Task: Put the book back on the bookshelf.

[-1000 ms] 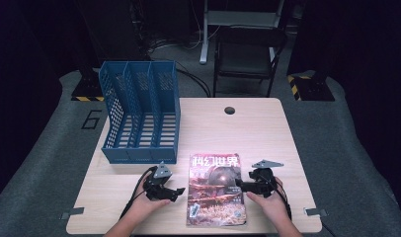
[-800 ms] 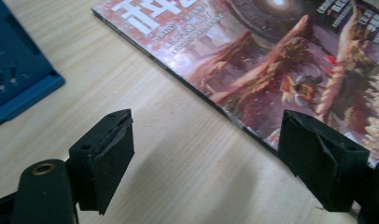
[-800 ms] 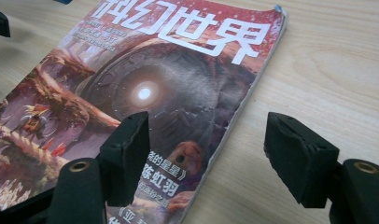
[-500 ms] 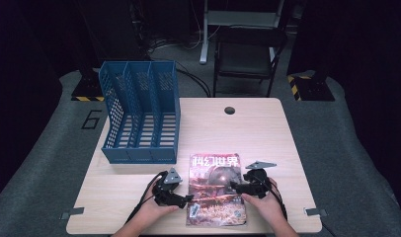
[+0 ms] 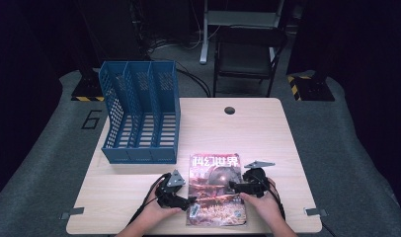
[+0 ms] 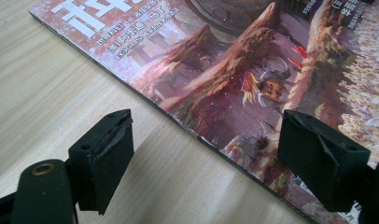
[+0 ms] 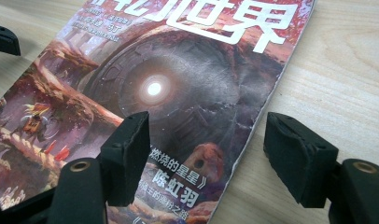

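Observation:
A magazine (image 5: 216, 190) with a reddish picture cover and large white characters lies flat near the table's front edge. My left gripper (image 5: 190, 200) sits at its left edge, open. In the left gripper view the left gripper (image 6: 206, 154) straddles that edge, one jaw over bare wood and one over the magazine (image 6: 253, 60). My right gripper (image 5: 233, 186) rests at the magazine's right side, open. The right gripper (image 7: 206, 149) has one jaw above the cover and one above the table, with the magazine (image 7: 178, 88) edge running between them. Neither holds anything.
A blue three-slot file holder (image 5: 139, 118) stands at the table's back left. The wooden table (image 5: 267, 133) has a round cable hole (image 5: 229, 110) near its far edge. A dark chair (image 5: 245, 54) stands behind it.
The left gripper has slid right and nearer the front edge, up to the magazine's left edge. The right gripper has barely shifted. Both stay open.

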{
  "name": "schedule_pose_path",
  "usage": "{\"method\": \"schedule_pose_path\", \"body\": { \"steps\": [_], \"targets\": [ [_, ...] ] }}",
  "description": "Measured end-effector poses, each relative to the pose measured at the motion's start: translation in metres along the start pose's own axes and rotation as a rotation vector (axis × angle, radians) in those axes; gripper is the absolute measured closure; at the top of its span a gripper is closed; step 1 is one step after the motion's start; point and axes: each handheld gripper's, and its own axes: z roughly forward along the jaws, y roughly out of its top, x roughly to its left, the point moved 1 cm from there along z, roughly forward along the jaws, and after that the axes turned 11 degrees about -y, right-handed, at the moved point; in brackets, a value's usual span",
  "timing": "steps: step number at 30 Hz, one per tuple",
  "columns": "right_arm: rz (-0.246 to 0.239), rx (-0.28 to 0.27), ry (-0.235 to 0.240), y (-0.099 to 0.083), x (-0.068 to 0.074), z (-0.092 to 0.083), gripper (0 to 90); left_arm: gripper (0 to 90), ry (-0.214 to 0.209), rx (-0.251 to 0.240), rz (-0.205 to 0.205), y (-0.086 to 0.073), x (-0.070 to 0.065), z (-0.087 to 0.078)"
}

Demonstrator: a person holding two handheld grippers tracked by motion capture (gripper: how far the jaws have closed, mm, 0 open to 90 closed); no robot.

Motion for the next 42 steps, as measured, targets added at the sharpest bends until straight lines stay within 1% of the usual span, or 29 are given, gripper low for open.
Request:
{"method": "schedule_pose_path", "body": {
  "steps": [3, 4, 5, 6, 8, 11, 12, 13, 15, 17, 20, 22, 23, 27, 29, 31, 32, 33, 34, 35, 36, 37, 38, 39, 40, 41, 42],
  "targets": [
    [-0.011, 0.009, -0.004, 0.000, 0.002, 0.002, 31.4, 18.2, -0.006, -0.001, 0.005, -0.001, 0.001, 0.001],
    [-0.014, 0.008, -0.004, 0.000, 0.002, 0.002, 31.4, 17.9, -0.020, -0.007, -0.011, -0.001, 0.001, 0.001],
    [-0.014, 0.008, -0.002, 0.000, 0.002, 0.002, 31.4, 17.4, -0.023, -0.009, -0.014, -0.002, 0.001, 0.002],
    [-0.015, 0.008, -0.003, 0.000, 0.002, 0.002, 31.4, 17.3, -0.017, -0.008, -0.003, -0.002, 0.001, 0.002],
    [-0.012, 0.007, -0.002, 0.000, 0.003, 0.002, 31.4, 17.1, -0.014, -0.009, 0.000, -0.002, 0.001, 0.002],
    [-0.009, 0.011, -0.002, 0.000, 0.004, 0.002, 30.2, 17.1, -0.028, -0.006, 0.006, -0.002, 0.002, 0.002],
    [-0.019, 0.009, -0.005, 0.000, 0.004, 0.003, 29.6, 17.1, -0.030, -0.009, 0.002, -0.002, 0.001, 0.002],
    [-0.019, 0.009, -0.005, 0.000, 0.004, 0.003, 29.6, 17.1, -0.033, -0.019, -0.006, -0.003, 0.001, 0.003],
    [-0.019, 0.008, -0.008, 0.000, 0.006, 0.003, 28.4, 17.1, -0.034, -0.017, 0.000, -0.003, 0.001, 0.003],
    [-0.012, 0.013, -0.014, 0.000, 0.008, 0.003, 27.2, 17.1, -0.028, -0.032, 0.010, -0.004, 0.001, 0.004],
    [-0.013, 0.016, -0.015, 0.001, 0.008, 0.003, 26.2, 17.1, -0.028, -0.035, 0.013, -0.004, 0.001, 0.004],
    [-0.006, 0.017, -0.014, 0.001, 0.008, 0.003, 26.3, 17.1, -0.026, -0.043, 0.008, -0.004, 0.001, 0.005],
    [0.009, 0.018, -0.010, 0.001, 0.008, 0.003, 26.5, 17.1, -0.028, -0.043, 0.013, -0.004, 0.001, 0.005],
    [0.019, 0.017, -0.001, 0.002, 0.007, 0.003, 26.5, 17.1, -0.027, -0.043, 0.010, -0.004, 0.000, 0.006],
    [0.030, 0.021, 0.005, 0.002, 0.006, 0.003, 26.5, 17.2, -0.037, -0.035, 0.019, -0.003, 0.001, 0.006],
    [0.040, 0.015, 0.011, 0.002, 0.005, 0.003, 26.6, 17.2, -0.029, -0.036, 0.025, -0.002, 0.001, 0.006],
    [0.043, 0.012, 0.016, 0.002, 0.005, 0.002, 26.6, 17.2, -0.027, -0.046, 0.014, -0.002, 0.000, 0.008],
    [0.049, 0.014, 0.016, 0.002, 0.005, 0.002, 26.7, 17.2, -0.036, -0.037, 0.012, -0.001, 0.000, 0.007],
    [0.049, 0.014, 0.016, 0.002, 0.005, 0.002, 26.7, 17.2, -0.028, -0.040, 0.009, -0.001, -0.001, 0.008],
    [0.053, 0.015, 0.016, 0.002, 0.005, 0.002, 26.7, 17.2, -0.031, -0.031, 0.007, 0.000, -0.002, 0.008],
    [0.056, 0.017, 0.015, 0.002, 0.005, 0.002, 26.8, 17.2, -0.029, -0.036, 0.005, 0.000, -0.003, 0.009],
    [0.056, 0.017, 0.015, 0.002, 0.005, 0.002, 26.8, 17.2, -0.031, -0.021, 0.012, 0.001, -0.003, 0.009],
    [0.074, 0.034, 0.013, 0.002, 0.007, 0.002, 26.8, 17.2, -0.021, -0.030, 0.014, 0.002, -0.004, 0.011],
    [0.074, 0.034, 0.013, 0.002, 0.007, 0.002, 26.8, 17.2, -0.028, -0.030, 0.007, 0.002, -0.006, 0.011],
    [0.057, 0.024, 0.012, 0.002, 0.005, 0.002, 27.0, 17.2, -0.023, -0.024, 0.011, 0.003, -0.007, 0.012],
    [0.057, 0.024, 0.012, 0.002, 0.005, 0.002, 27.0, 17.2, -0.032, -0.025, 0.010, 0.003, -0.008, 0.013],
    [0.060, 0.025, 0.011, 0.002, 0.005, 0.002, 27.5, 17.2, -0.026, -0.025, 0.010, 0.004, -0.009, 0.014]
  ]
}}
